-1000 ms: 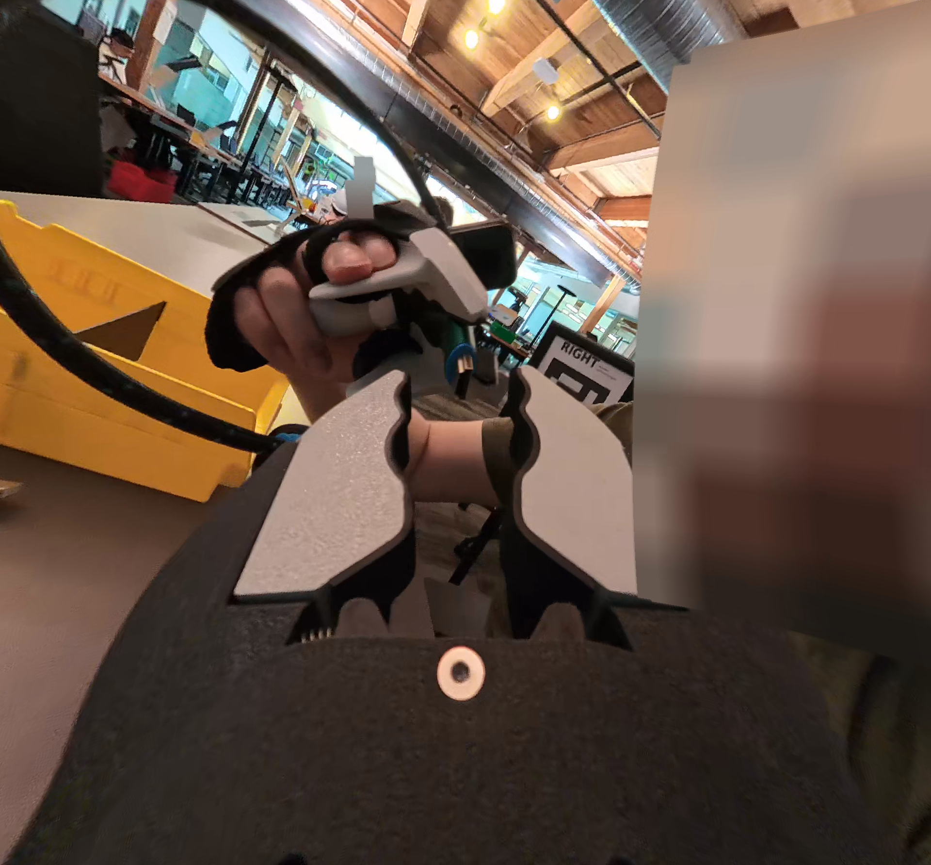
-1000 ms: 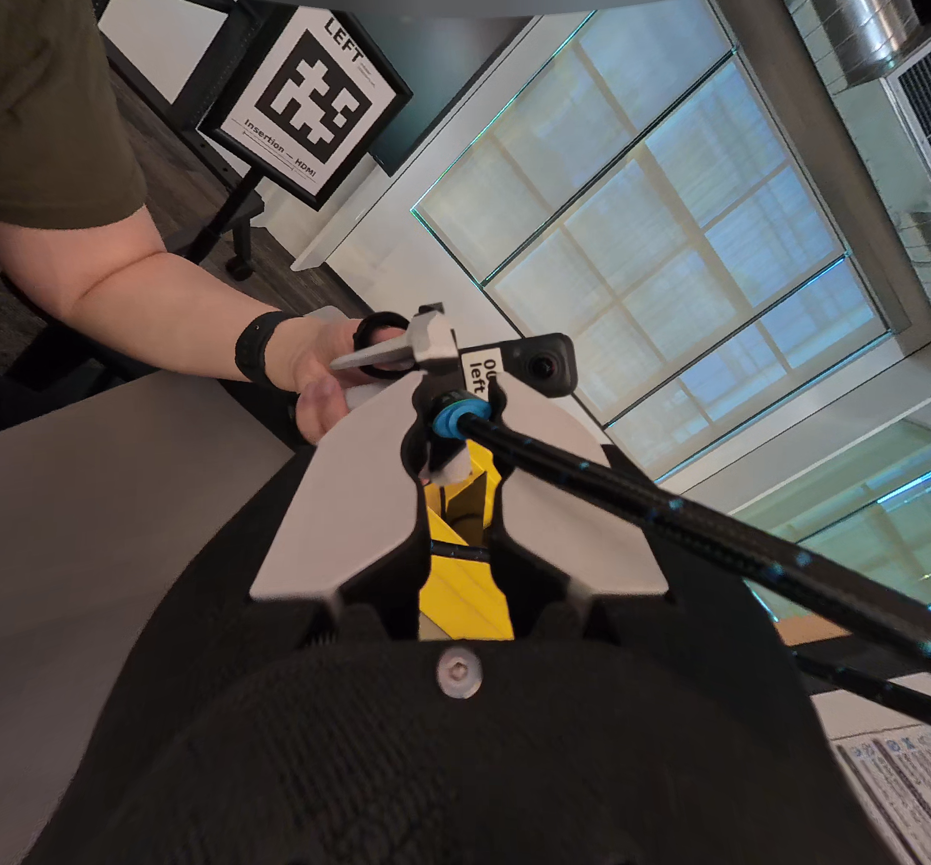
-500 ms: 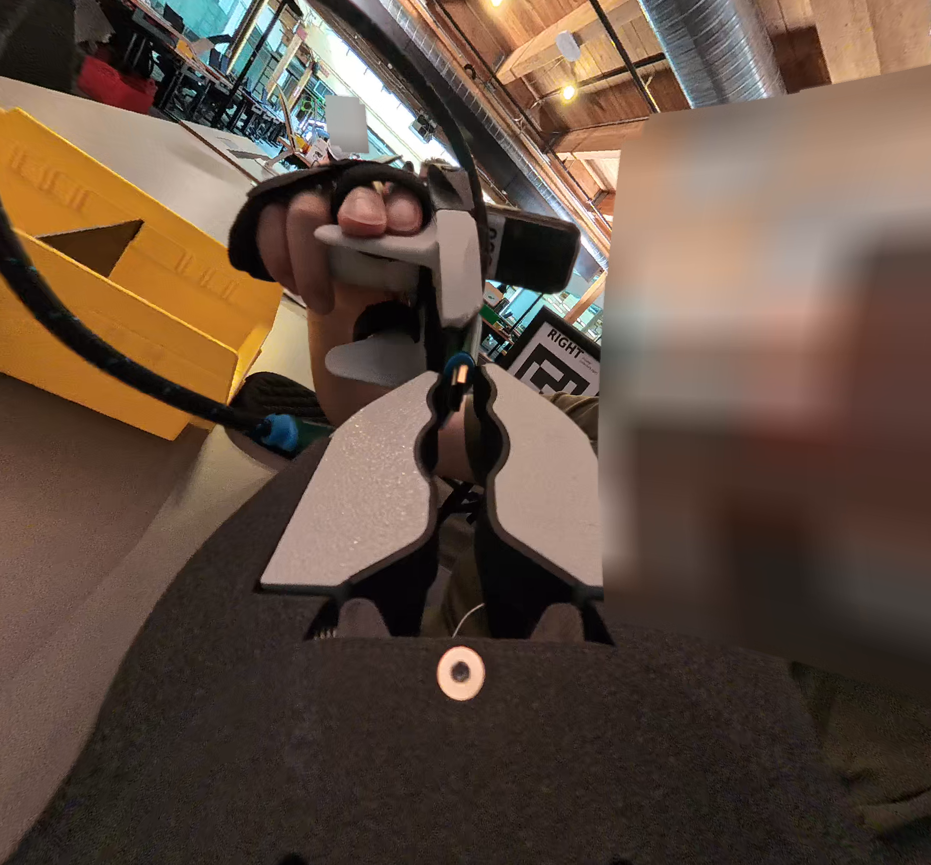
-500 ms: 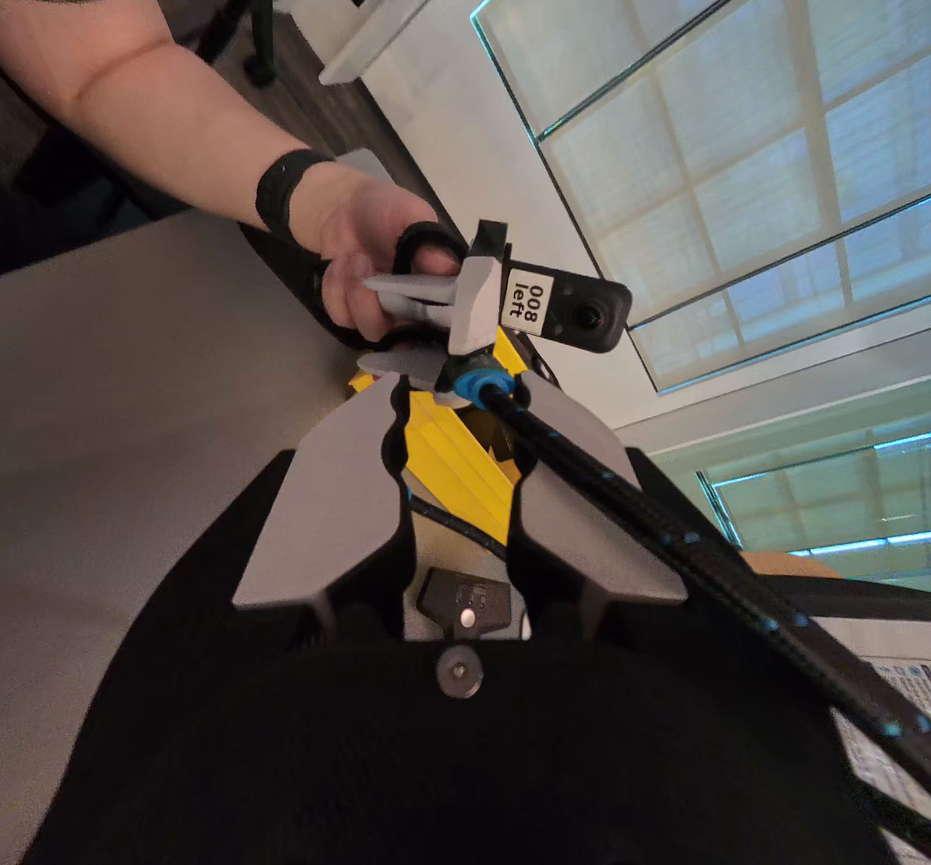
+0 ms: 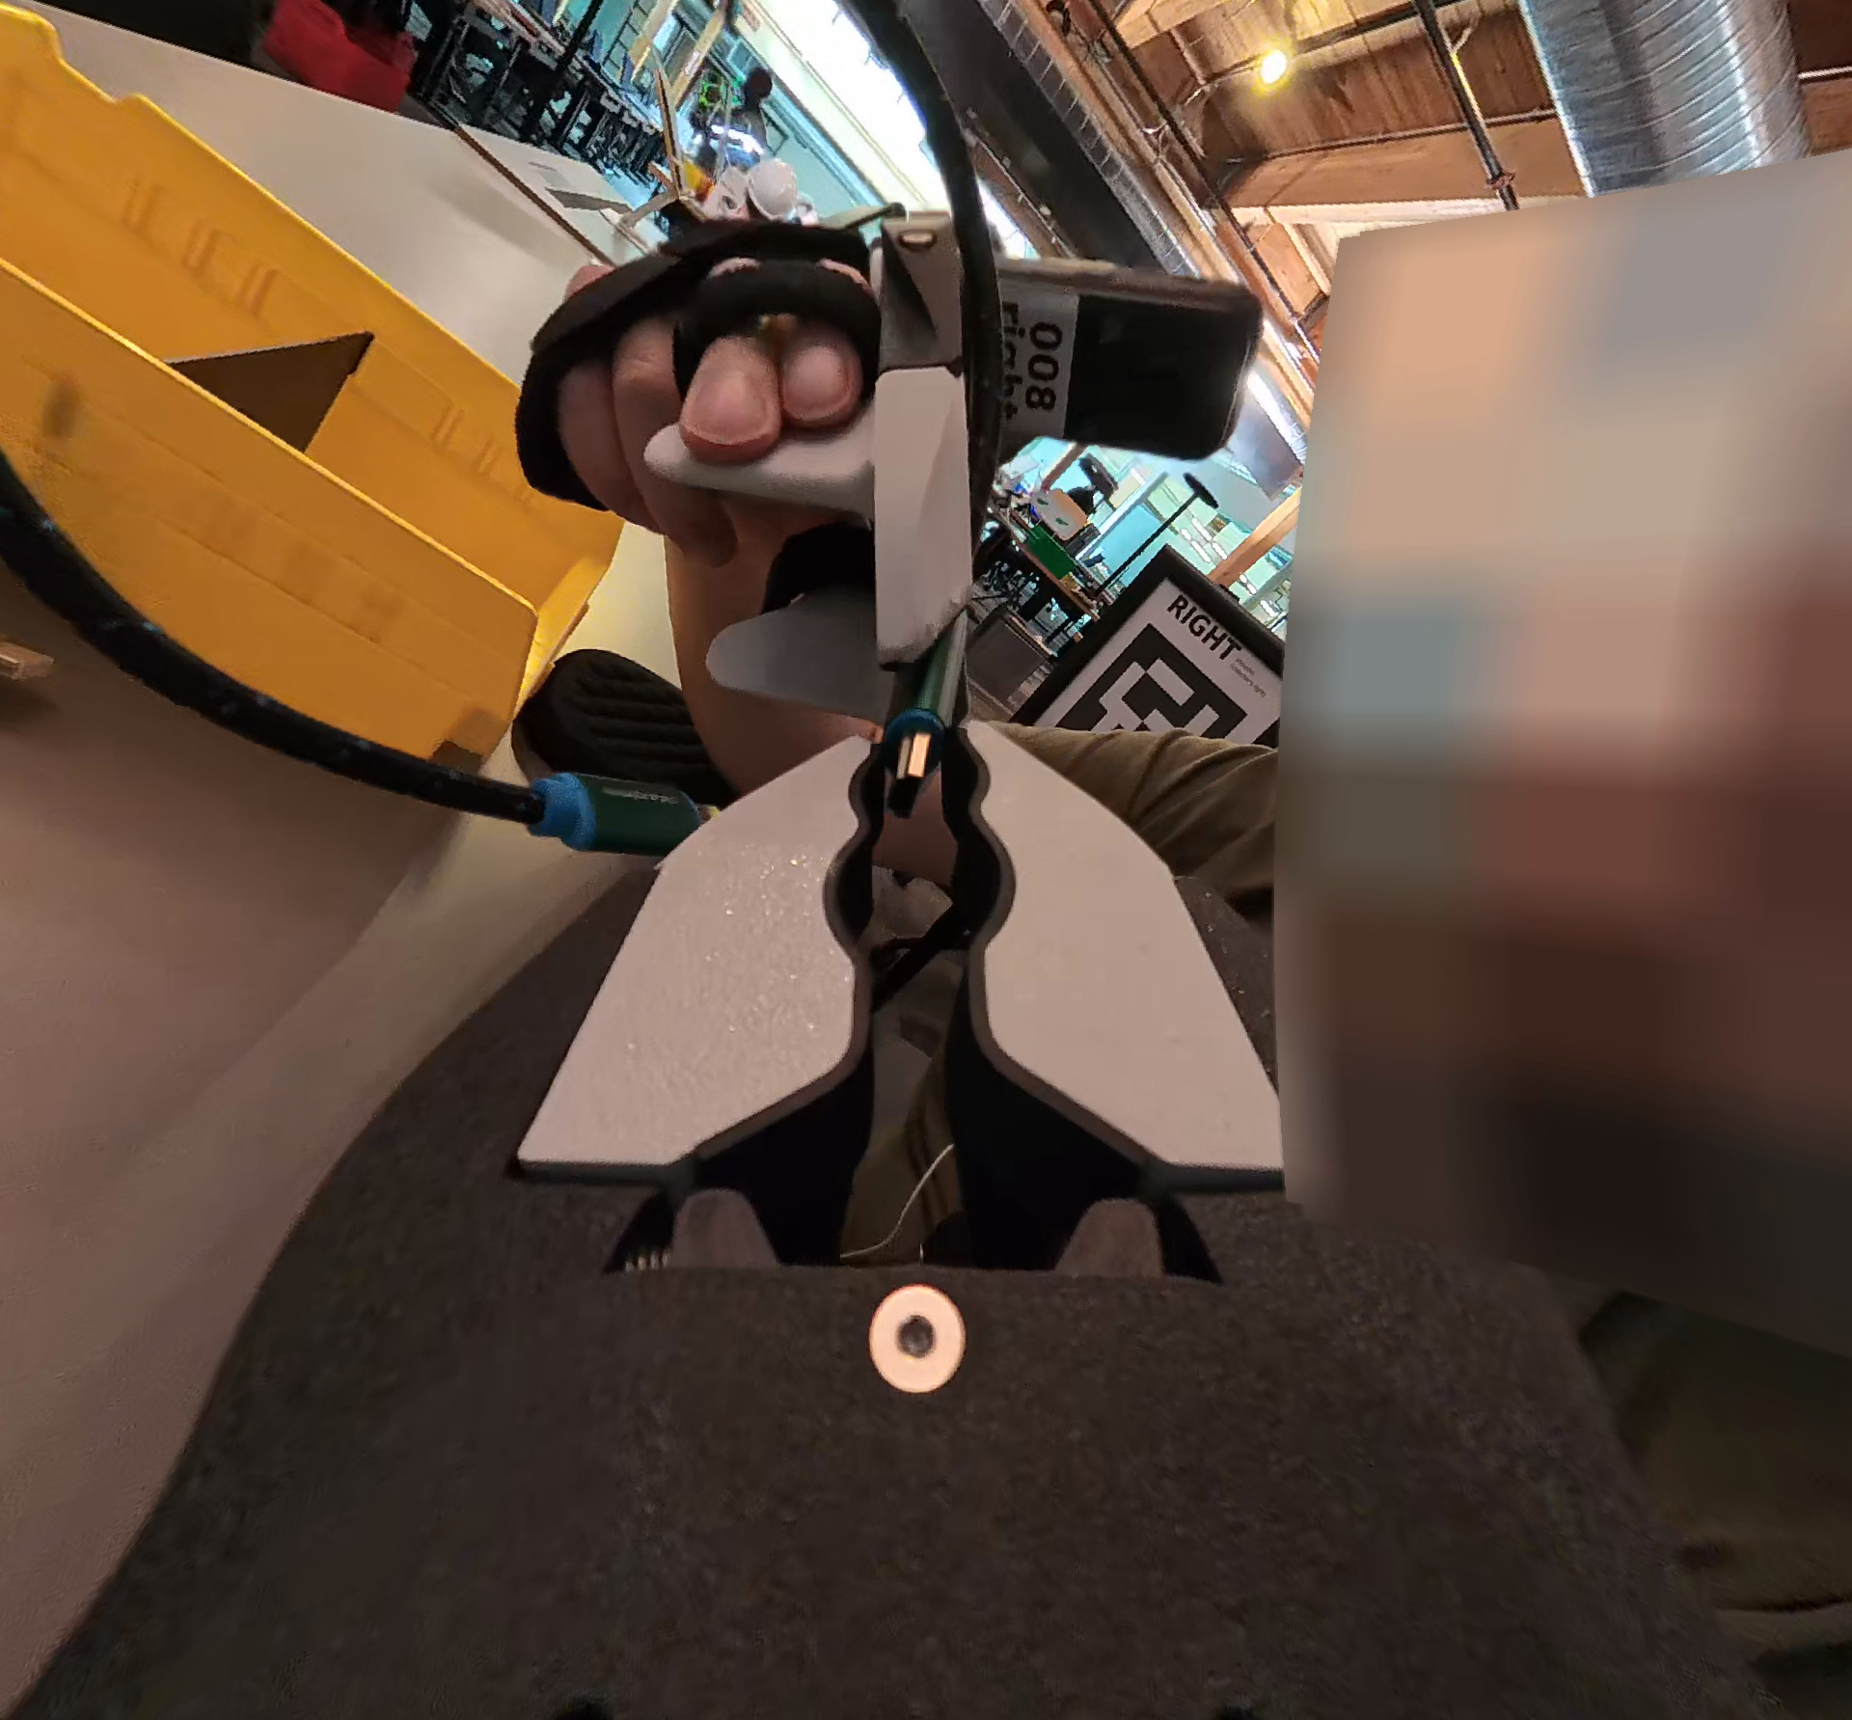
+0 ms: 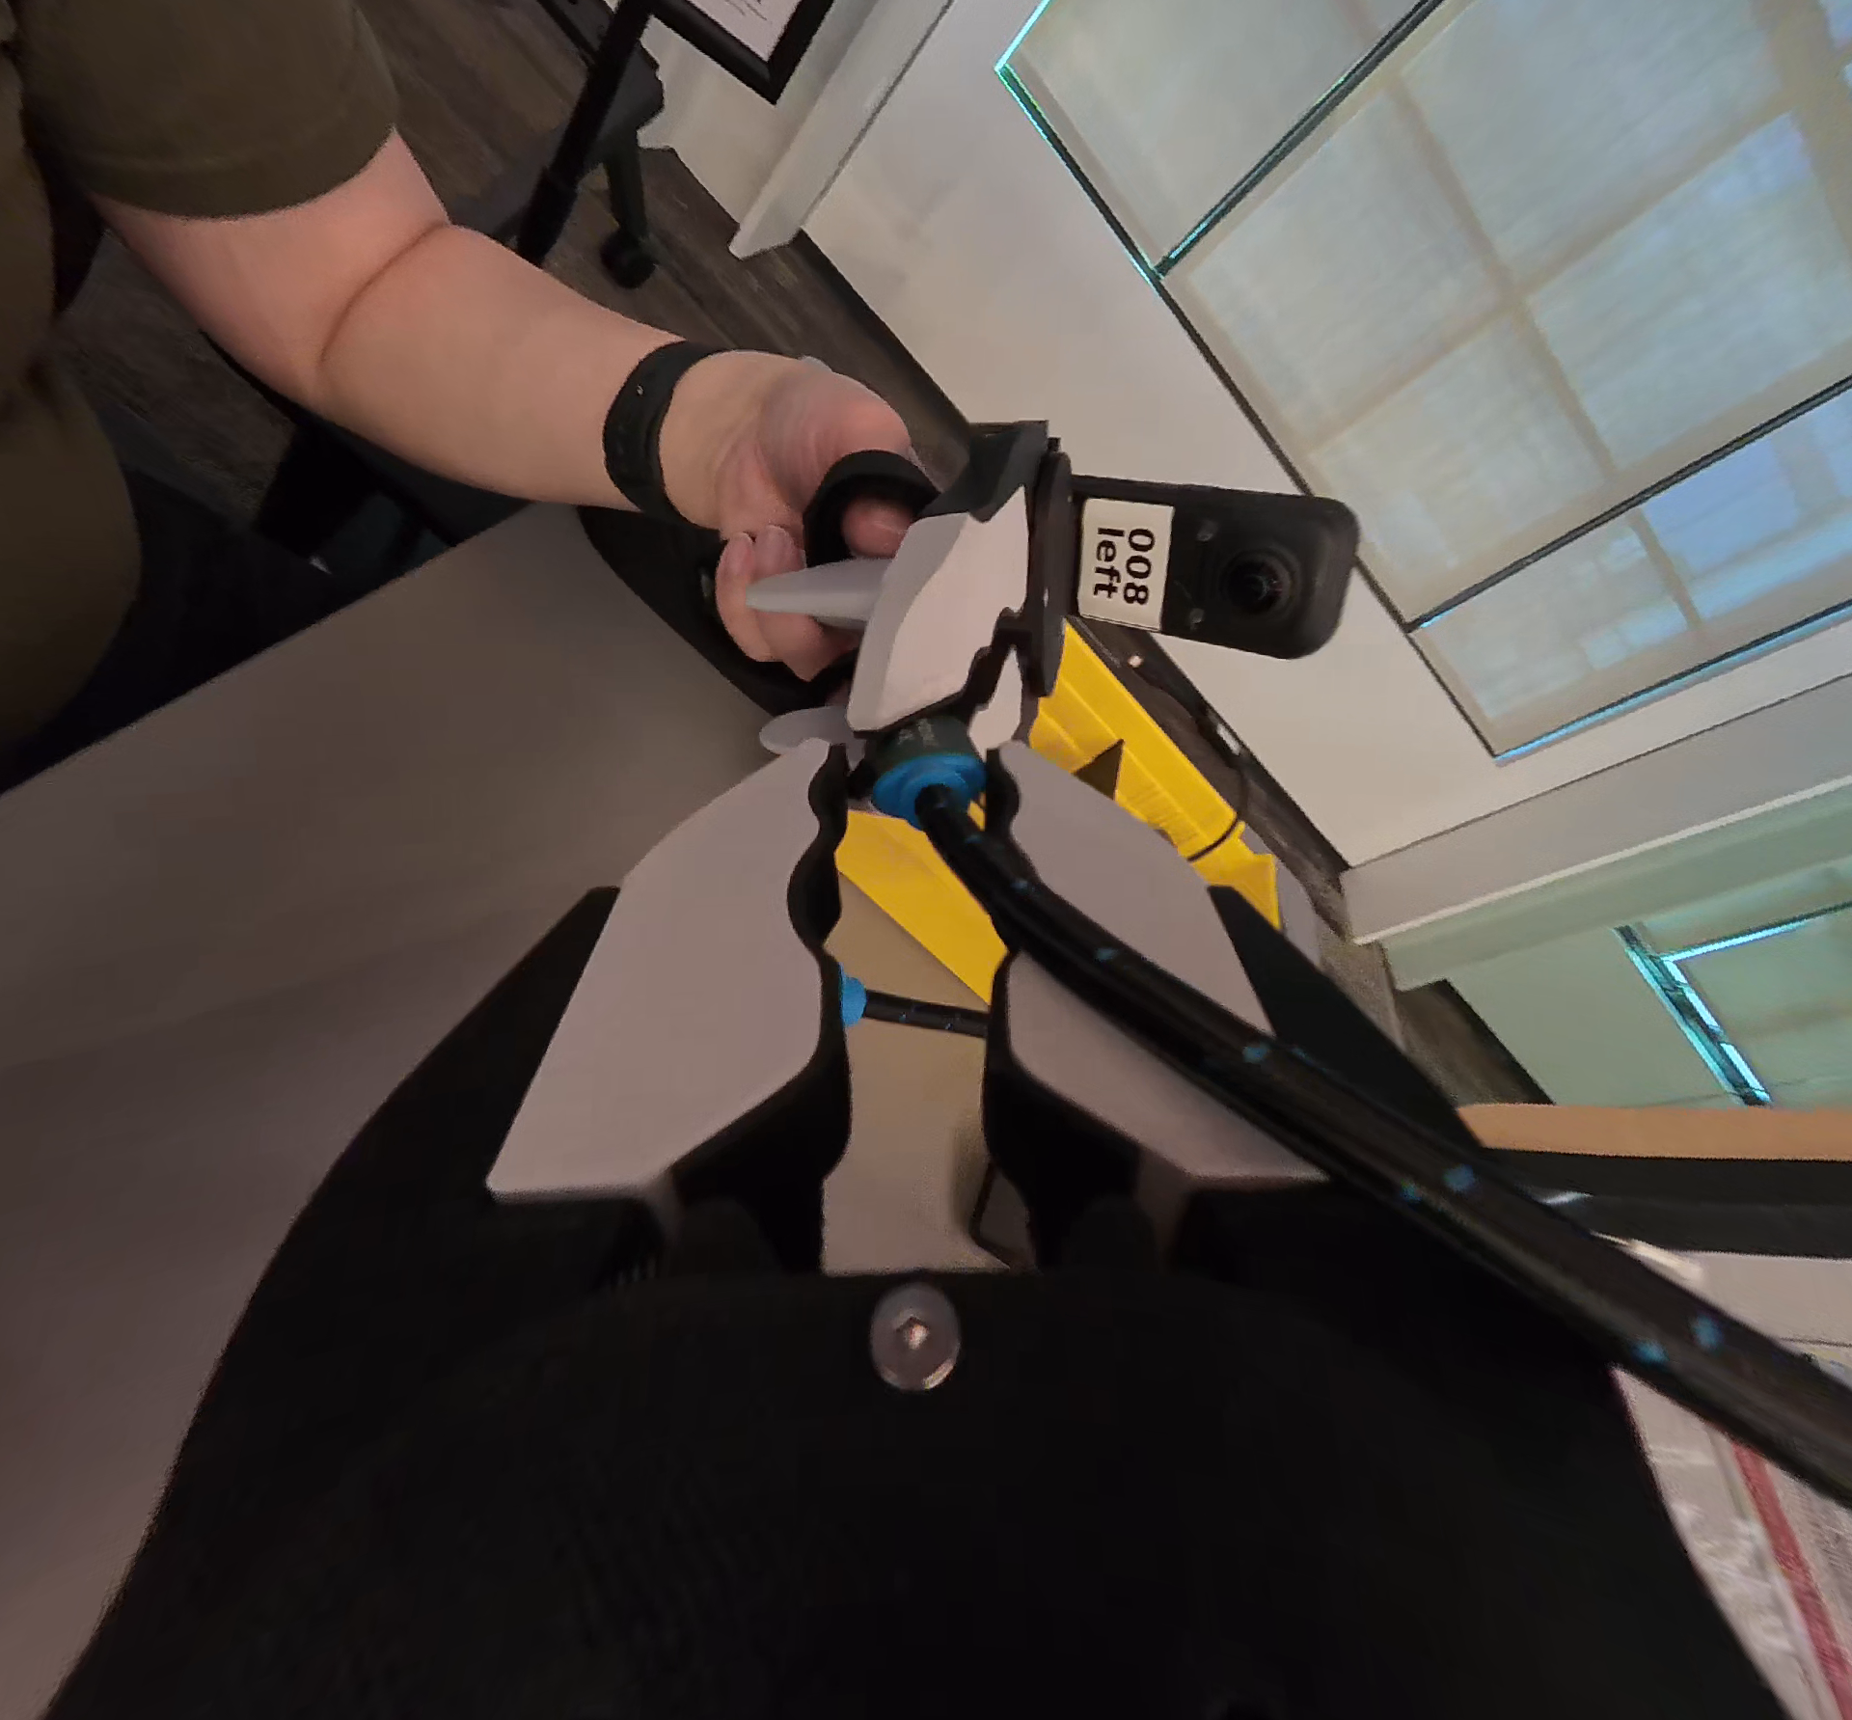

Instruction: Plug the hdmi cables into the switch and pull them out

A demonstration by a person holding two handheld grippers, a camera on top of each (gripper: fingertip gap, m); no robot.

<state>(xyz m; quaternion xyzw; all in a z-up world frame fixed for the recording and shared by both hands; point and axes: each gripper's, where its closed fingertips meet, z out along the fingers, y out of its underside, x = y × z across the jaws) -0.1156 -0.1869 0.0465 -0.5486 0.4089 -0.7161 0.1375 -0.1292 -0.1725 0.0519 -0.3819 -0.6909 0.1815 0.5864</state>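
Observation:
Both grippers meet tip to tip above the table on one HDMI plug. My left gripper is shut on the plug's gold tip. My right gripper is shut on the same plug at its blue collar. The plug's black braided cable trails back over my right finger. In the left wrist view this cable arcs overhead. A second HDMI plug with a green body lies loose on the table; it also shows in the right wrist view. No switch shows in either view.
A yellow bin stands on the table just behind the grippers and also shows in the right wrist view. A framed marker sign stands beyond the table edge. The person's bare arm reaches in from the left. Papers lie at the lower right.
My left gripper was open a second ago and has closed on the plug's tip. My right gripper widened half a second ago and has narrowed again. The two grippers have come closer together.

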